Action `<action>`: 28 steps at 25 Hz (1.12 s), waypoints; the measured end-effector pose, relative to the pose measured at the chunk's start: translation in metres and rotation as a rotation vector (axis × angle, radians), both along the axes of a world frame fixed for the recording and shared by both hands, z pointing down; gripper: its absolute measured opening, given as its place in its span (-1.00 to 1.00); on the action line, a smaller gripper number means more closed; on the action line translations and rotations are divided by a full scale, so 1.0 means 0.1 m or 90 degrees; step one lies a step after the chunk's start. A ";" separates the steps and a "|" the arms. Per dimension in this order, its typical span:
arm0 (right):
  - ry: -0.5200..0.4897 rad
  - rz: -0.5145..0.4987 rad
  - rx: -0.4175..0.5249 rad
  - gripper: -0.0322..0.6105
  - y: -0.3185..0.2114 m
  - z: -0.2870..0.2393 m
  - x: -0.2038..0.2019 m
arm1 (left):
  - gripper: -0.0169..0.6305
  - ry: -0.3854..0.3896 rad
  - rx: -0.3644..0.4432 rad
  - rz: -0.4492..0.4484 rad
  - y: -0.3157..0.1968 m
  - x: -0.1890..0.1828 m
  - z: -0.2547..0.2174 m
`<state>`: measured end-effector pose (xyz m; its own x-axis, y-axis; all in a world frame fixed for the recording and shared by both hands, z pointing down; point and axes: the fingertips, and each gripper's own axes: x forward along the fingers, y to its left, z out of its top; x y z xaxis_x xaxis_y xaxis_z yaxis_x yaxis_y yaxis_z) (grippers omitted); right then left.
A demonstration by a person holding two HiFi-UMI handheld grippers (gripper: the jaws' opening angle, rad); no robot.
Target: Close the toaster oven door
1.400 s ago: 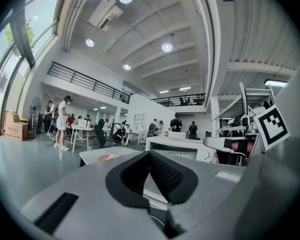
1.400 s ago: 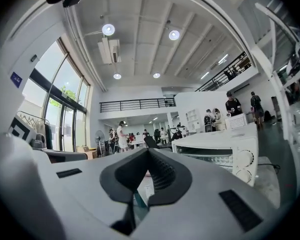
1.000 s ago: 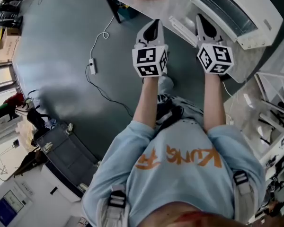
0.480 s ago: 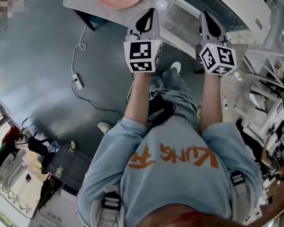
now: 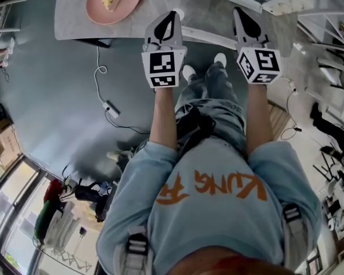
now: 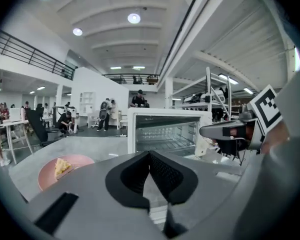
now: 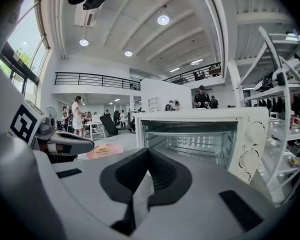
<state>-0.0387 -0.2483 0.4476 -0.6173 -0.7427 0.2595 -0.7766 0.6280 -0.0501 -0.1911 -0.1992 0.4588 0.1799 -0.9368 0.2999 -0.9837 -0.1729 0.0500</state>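
The toaster oven (image 7: 200, 139) stood on the tabletop (image 5: 69, 24), long axis crosswise, cavity facing the person, door (image 5: 209, 36) lowered flat. The left tongs (image 6: 150, 159) and right tongs (image 7: 147, 156) were closed and empty.

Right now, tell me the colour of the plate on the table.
Pink. The plate shows best in the head view.
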 end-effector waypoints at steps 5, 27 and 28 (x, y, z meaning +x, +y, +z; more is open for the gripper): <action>0.048 -0.014 -0.032 -0.90 0.11 0.39 -0.03 | -0.94 -0.032 -0.064 0.094 0.04 0.26 0.47; 0.343 -0.113 -0.154 -0.91 1.03 1.94 -0.01 | -0.94 -0.248 -0.259 0.290 0.46 0.73 1.81; 0.354 -0.109 -0.152 -0.91 1.03 1.97 0.01 | -0.94 -0.251 -0.259 0.290 0.46 0.74 1.82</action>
